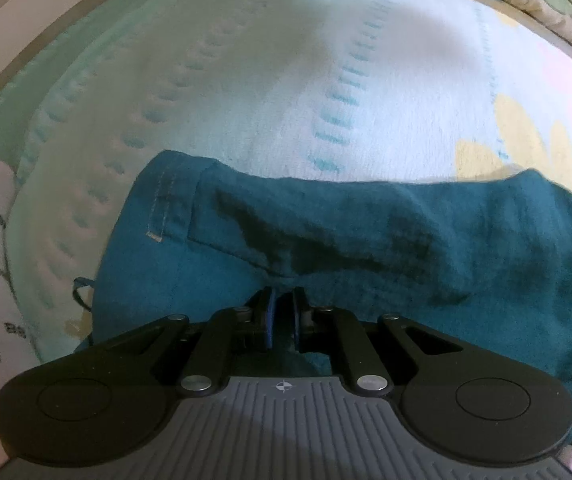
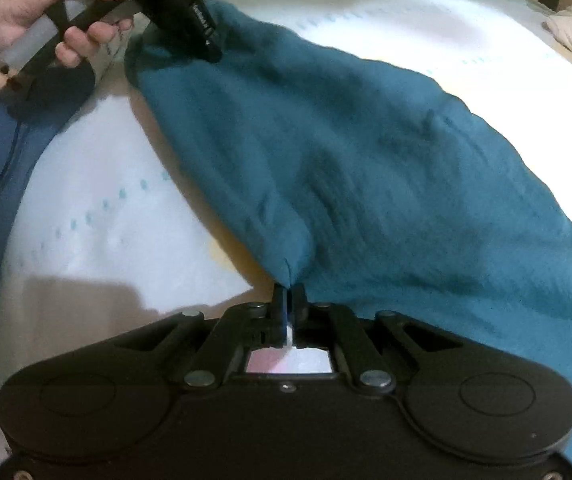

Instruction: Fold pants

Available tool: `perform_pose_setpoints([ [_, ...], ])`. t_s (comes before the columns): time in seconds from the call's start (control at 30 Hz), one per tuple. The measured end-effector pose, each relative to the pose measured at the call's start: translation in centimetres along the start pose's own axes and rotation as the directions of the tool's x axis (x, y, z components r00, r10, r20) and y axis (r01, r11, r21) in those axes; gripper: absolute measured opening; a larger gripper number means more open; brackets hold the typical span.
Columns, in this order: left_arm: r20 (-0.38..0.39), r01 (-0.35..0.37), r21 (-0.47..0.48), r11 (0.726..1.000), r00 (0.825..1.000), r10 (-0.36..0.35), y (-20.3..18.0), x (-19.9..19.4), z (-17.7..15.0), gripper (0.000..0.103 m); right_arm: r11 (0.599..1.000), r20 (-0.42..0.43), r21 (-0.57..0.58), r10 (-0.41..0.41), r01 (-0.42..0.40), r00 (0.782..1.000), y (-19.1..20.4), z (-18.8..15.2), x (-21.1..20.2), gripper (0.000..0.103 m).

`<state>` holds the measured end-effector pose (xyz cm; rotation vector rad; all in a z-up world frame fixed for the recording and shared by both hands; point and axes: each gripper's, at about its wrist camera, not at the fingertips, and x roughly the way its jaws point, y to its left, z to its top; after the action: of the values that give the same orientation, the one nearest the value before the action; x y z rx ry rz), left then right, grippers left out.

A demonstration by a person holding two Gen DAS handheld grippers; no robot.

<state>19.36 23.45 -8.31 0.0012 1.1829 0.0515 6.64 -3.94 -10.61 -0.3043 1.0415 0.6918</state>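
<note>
Left tool clenched on teal pants | right tool pinching the pants' edge | bed beneath | advice: lift both evenly, keep cloth taut, align edges.

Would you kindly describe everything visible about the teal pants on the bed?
The teal pants look like soft, slightly fuzzy fabric, with pale topstitching along a seam in the left wrist view. They lie rumpled across a pale quilted bed cover, partly lifted. The left gripper is shut on one bunched spot and the right gripper pinches a folded edge that rises to a point at its tips. A thin dark cord trails from one side.
</note>
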Motion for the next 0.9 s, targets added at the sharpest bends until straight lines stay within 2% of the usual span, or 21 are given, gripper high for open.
perform_pose_setpoints([
  [0.07,0.041,0.004,-0.022,1.0,0.999,-0.003,-0.3,-1.5,0.0,0.01,0.999,0.037,0.029,0.015,-0.016,0.999,-0.4,0.4,-1.6,0.018],
  [0.1,0.07,0.01,-0.021,1.0,0.998,-0.008,-0.7,-2.4,0.0,0.01,0.999,0.054,0.039,0.024,-0.026,0.998,-0.8,0.5,-2.2,0.023],
  [0.2,0.147,0.031,0.029,0.999,0.989,-0.035,-3.2,-4.6,-0.2,0.01,0.993,0.12,0.103,0.046,-0.059,0.992,-2.7,1.4,-4.4,0.028],
  [0.27,0.156,0.068,0.067,0.995,0.985,-0.078,-5.1,-4.9,-0.4,0.01,0.985,0.156,0.16,0.044,-0.07,0.987,-4.4,2.3,-5.2,0.029],
  [0.33,0.135,0.116,0.093,0.989,0.983,-0.128,-6.8,-4.3,-0.7,0.01,0.973,0.182,0.221,0.022,-0.062,0.983,-6.3,3.3,-5.2,0.029],
  [0.43,0.081,0.131,0.122,0.984,0.987,-0.141,-8.9,-2.2,-1.8,0.01,0.959,0.204,0.28,-0.022,-0.037,0.979,-8.8,5.0,-3.9,0.034],
  [0.47,0.065,0.127,0.124,0.984,0.989,-0.136,-9.1,-1.6,-2.2,0.01,0.957,0.201,0.29,-0.033,-0.027,0.979,-9.5,5.7,-3.2,0.039],
  [0.53,0.039,0.129,0.111,0.985,0.99,-0.135,-9.0,-0.3,-3.1,0.01,0.958,0.193,0.288,-0.055,-0.003,0.98,-10.5,7.0,-1.8,0.041],
  [0.57,0.069,0.136,0.099,0.986,0.987,-0.143,-8.7,-0.2,-3.6,0.01,0.96,0.191,0.281,-0.071,0.015,0.979,-10.8,7.7,-0.9,0.042],
  [0.7,0.076,0.172,0.057,0.983,0.982,-0.176,-7.8,0.1,-3.7,0.01,0.968,0.197,0.244,-0.107,0.057,0.975,-11.5,10.4,2.1,0.051],
  [0.83,0.066,0.195,0.034,0.98,0.978,-0.197,-7.5,0.3,-3.5,0.01,0.979,0.191,0.198,-0.085,0.046,0.978,-11.5,12.5,4.8,0.052],
  [0.9,0.068,0.202,0.029,0.979,0.977,-0.203,-7.5,0.4,-3.3,0.01,0.983,0.16,0.179,-0.073,0.044,0.984,-11.7,13.0,6.4,0.052],
])
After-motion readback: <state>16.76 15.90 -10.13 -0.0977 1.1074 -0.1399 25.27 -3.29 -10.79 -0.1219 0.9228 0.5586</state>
